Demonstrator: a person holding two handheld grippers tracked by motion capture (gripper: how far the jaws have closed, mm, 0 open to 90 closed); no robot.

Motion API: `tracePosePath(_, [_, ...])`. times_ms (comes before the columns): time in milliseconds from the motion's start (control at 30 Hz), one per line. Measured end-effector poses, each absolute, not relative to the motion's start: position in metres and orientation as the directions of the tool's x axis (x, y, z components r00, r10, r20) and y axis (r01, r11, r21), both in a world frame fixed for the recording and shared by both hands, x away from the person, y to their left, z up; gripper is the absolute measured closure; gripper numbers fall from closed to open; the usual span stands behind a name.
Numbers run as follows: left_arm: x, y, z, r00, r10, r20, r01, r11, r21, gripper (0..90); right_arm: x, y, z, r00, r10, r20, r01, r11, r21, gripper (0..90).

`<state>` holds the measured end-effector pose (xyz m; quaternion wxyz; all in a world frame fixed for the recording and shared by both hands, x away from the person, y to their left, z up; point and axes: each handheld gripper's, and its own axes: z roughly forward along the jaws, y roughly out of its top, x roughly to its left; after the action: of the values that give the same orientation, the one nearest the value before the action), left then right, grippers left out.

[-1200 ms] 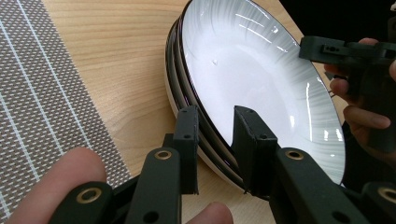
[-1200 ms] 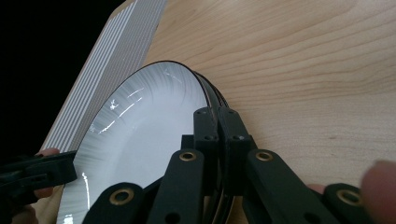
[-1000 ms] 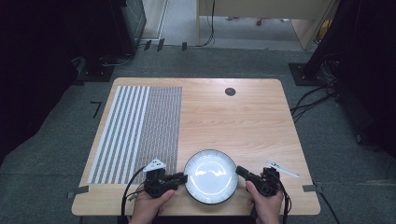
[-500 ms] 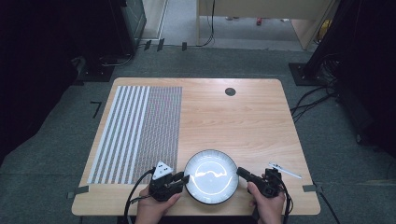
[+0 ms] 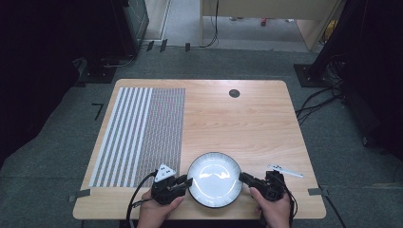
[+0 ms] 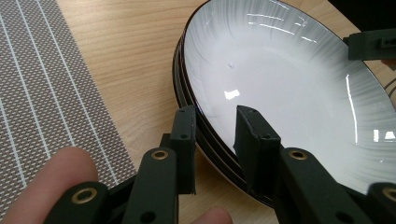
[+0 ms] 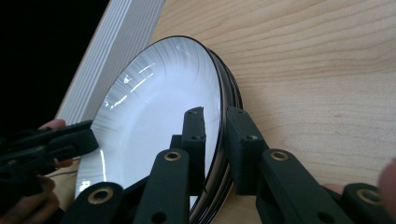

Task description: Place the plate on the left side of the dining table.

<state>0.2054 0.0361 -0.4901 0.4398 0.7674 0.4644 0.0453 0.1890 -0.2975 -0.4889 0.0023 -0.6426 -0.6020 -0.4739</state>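
Since a moment ago, our right gripper (image 7: 212,116) jaws have been opening around the stacked plates' (image 5: 214,179) rim at the table's (image 5: 247,118) near edge; we are straddling the opposite rim with our left gripper (image 6: 215,121), jaws slightly apart. Striped placemat (image 5: 140,135) lying just left.

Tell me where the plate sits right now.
In the high view the plate sits at the table's near edge, between the left gripper and the right gripper, right of the striped mat.
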Motion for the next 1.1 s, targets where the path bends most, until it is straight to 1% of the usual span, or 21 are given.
tracePosePath(167, [0.208,0.039,-0.491,0.557,0.740,-0.376,0.691,-0.161,0.705,70.1,0.190,-0.294,-0.487,-0.179,0.789,0.588,0.775,-0.256,0.578,77.4])
tracePosePath(267, [0.208,0.039,-0.491,0.555,0.740,-0.380,0.693,-0.159,0.703,70.3,0.193,-0.293,-0.488,-0.171,0.773,0.611,0.783,-0.269,0.560,76.7])
tracePosePath(300, [0.208,0.039,-0.491,0.554,0.740,-0.382,0.696,-0.159,0.700,70.7,0.196,-0.291,-0.490,-0.173,0.745,0.644,0.804,-0.271,0.529,75.9])
tracePosePath(367, [0.208,0.039,-0.491,0.554,0.740,-0.381,0.695,-0.159,0.701,70.8,0.198,-0.287,-0.493,-0.179,0.743,0.645,0.819,-0.251,0.516,75.7])
tracePosePath(400, [0.208,0.039,-0.491,0.555,0.739,-0.381,0.694,-0.160,0.702,71.0,0.197,-0.280,-0.494,-0.162,0.778,0.608,0.800,-0.257,0.542,78.4])
tracePosePath(467, [0.209,0.040,-0.491,0.557,0.736,-0.385,0.696,-0.161,0.700,71.2,0.198,-0.279,-0.493,-0.152,0.788,0.597,0.800,-0.257,0.543,79.3])
tracePosePath(500, [0.209,0.041,-0.492,0.556,0.736,-0.386,0.697,-0.160,0.699,71.8,0.199,-0.279,-0.493,-0.136,0.783,0.607,0.800,-0.275,0.534,80.8])
tracePosePath(533, [0.209,0.041,-0.492,0.557,0.732,-0.391,0.698,-0.159,0.698,71.3,0.201,-0.284,-0.497,-0.104,0.742,0.662,0.797,-0.336,0.502,82.5])
tracePosePath(700, [0.212,0.044,-0.492,0.553,0.713,-0.431,0.715,-0.141,0.684,69.7,0.200,-0.284,-0.499,-0.070,0.715,0.695,0.778,-0.397,0.487,83.5])
tracePosePath(833, [0.213,0.045,-0.493,0.548,0.709,-0.445,0.724,-0.134,0.677,69.8,0.199,-0.285,-0.499,-0.071,0.709,0.702,0.769,-0.409,0.491,83.3])
tracePosePath(867, [0.214,0.046,-0.493,0.545,0.704,-0.455,0.728,-0.129,0.673,70.3,0.199,-0.285,-0.499,-0.075,0.706,0.705,0.768,-0.410,0.492,83.2])
tracePosePath(900, [0.216,0.050,-0.493,0.535,0.687,-0.492,0.746,-0.111,0.657,71.4,0.198,-0.285,-0.499,-0.075,0.690,0.720,0.769,-0.419,0.482,83.0])
tracePosePath(1033, [0.218,0.053,-0.493,0.533,0.662,-0.528,0.755,-0.089,0.650,72.0,0.198,-0.285,-0.500,-0.076,0.673,0.736,0.772,-0.427,0.471,82.9])
tracePosePath(1100, [0.219,0.054,-0.492,0.540,0.651,-0.534,0.749,-0.083,0.657,70.6,0.199,-0.285,-0.501,-0.077,0.655,0.752,0.776,-0.434,0.458,82.8])
